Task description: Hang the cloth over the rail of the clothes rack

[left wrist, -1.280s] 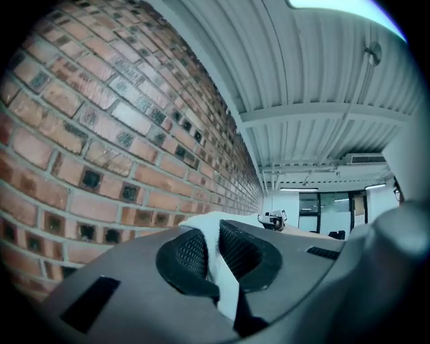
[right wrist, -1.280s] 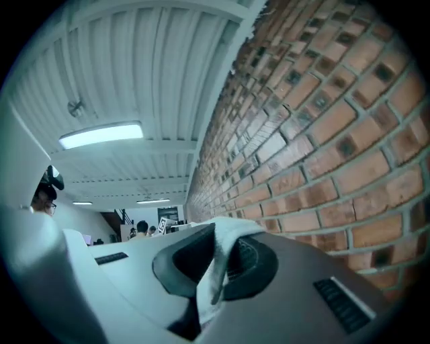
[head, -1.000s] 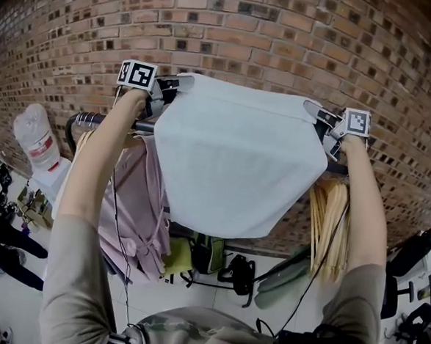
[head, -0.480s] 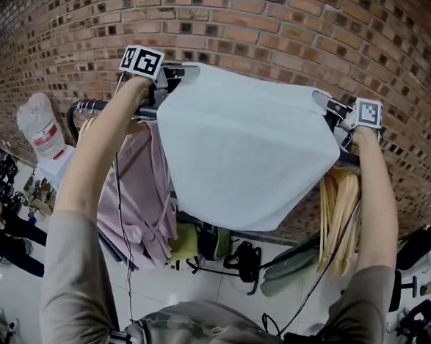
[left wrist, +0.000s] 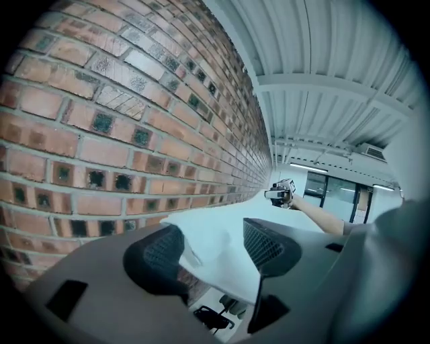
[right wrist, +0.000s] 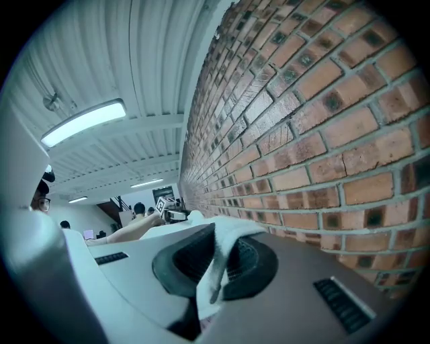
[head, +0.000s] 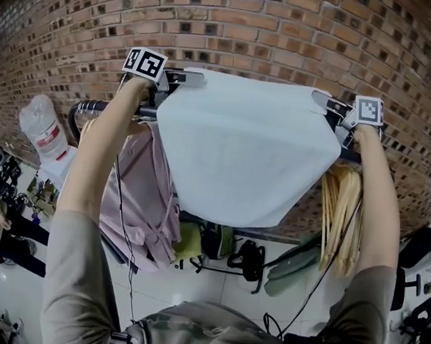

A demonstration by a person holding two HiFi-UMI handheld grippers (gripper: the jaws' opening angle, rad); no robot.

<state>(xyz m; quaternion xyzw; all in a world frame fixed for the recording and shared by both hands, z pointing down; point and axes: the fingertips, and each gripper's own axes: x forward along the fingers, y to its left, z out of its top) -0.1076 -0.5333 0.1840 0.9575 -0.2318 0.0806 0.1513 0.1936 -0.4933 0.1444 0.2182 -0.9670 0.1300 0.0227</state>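
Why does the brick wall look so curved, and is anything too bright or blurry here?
Head view: a wide lens bows the brick wall into a curve; the cloth is evenly lit and sharp. Left gripper view: the wall bends too, with a black ring round the edge. Right gripper view: the ceiling lamp glares white, and the cloth near the lens looks soft.

My head camera looks forward and down at the brick wall (head: pixel 284 33). Each gripper camera sits close behind my jaws, the two facing each other along that wall. All three share the cloth (head: pixel 246 148).
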